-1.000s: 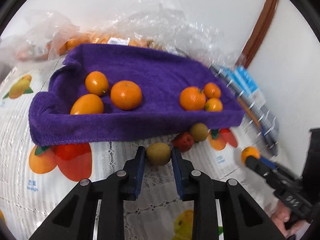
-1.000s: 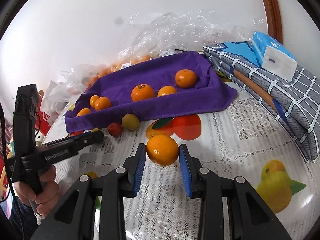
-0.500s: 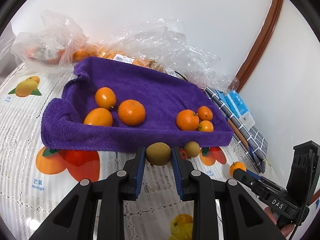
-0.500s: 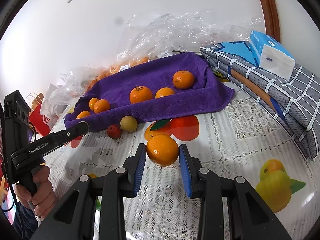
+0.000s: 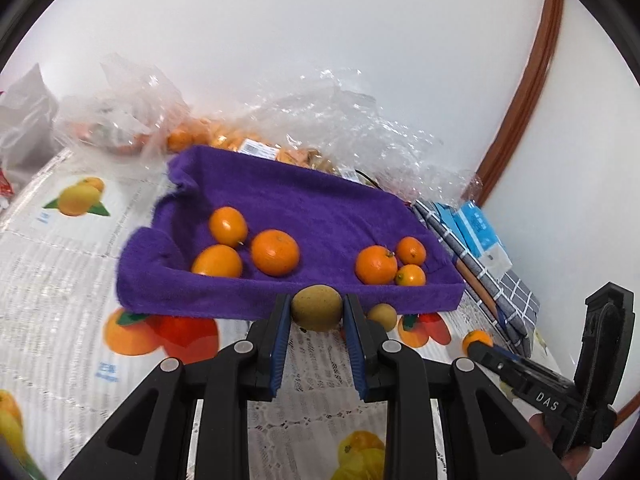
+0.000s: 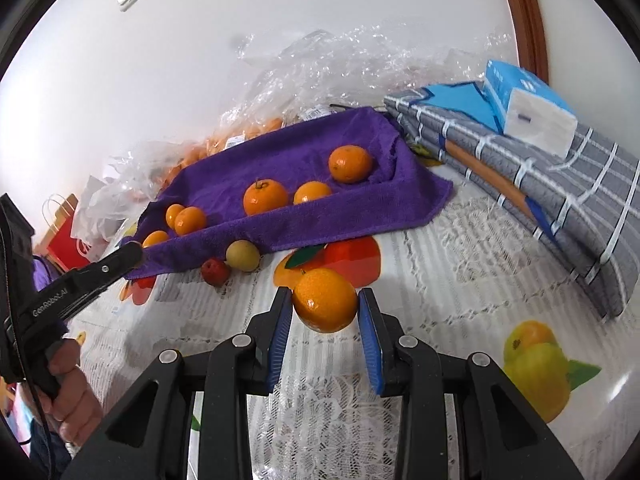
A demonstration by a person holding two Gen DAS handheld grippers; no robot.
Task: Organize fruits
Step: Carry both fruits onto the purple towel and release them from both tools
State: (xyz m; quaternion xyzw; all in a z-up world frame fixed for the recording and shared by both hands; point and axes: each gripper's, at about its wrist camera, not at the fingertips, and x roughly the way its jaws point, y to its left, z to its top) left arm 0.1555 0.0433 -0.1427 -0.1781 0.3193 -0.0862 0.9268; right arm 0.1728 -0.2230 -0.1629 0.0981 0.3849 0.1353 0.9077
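Our left tongs are clamped on a small brownish-green fruit, both blue pads pressed to its sides, and it is lifted clear of the table, in front of the near edge of the purple towel. Our right tongs are closed on an orange, gripped the same way between the pads and held above the lace cloth. Just past the left tongs a second brownish-green fruit sits on the table beside the towel's front edge, and in the right wrist view a small red fruit lies next to it. The towel is raised at its edges like a shallow tray and holds six oranges in two groups of three, one group toward its left end in the left wrist view, the other toward its right. Behind the towel we see crumpled clear plastic bags with more orange fruit inside them. To the right lies a folded grey checked cloth with a blue tissue pack on top. Each view catches the other tongs at its edge, with a hand on the left grip.
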